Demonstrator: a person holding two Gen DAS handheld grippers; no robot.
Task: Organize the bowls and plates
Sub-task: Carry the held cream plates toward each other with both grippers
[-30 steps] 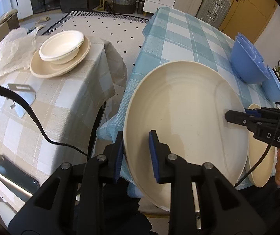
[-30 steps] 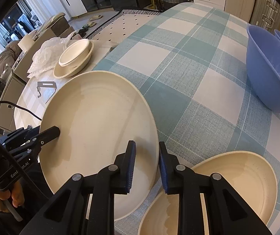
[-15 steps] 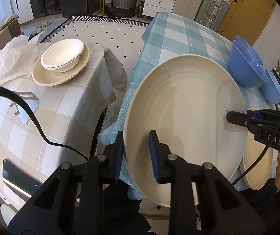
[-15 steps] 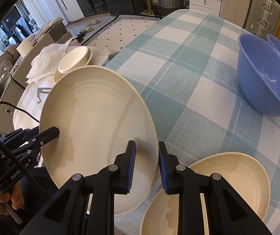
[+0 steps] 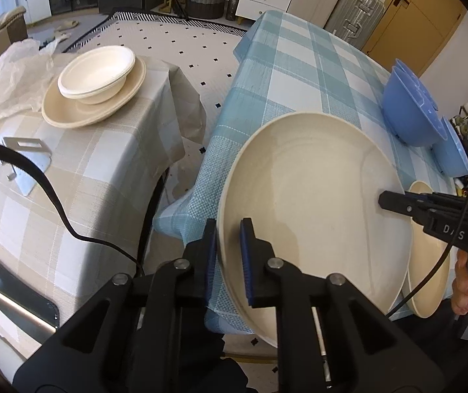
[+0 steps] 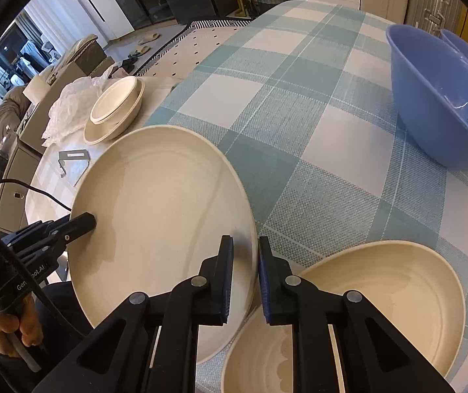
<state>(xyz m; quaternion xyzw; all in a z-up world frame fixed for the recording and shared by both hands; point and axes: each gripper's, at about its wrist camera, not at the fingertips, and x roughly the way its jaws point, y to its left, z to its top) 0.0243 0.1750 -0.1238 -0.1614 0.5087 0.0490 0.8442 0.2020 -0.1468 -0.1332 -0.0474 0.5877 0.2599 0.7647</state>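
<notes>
Both grippers are pinching the big cream plate (image 5: 315,203) now, the left gripper (image 5: 229,252) on its left rim and the right gripper (image 6: 245,271) on the right rim, jaws just squeezed in. It's at the near edge of the blue checked table (image 6: 299,98). I'd lift both sides evenly and keep it level heading to the stack (image 5: 93,91) far left.

Large cream plate (image 6: 155,216) pinched between both grippers' fingers (image 6: 225,271); tilted
</notes>
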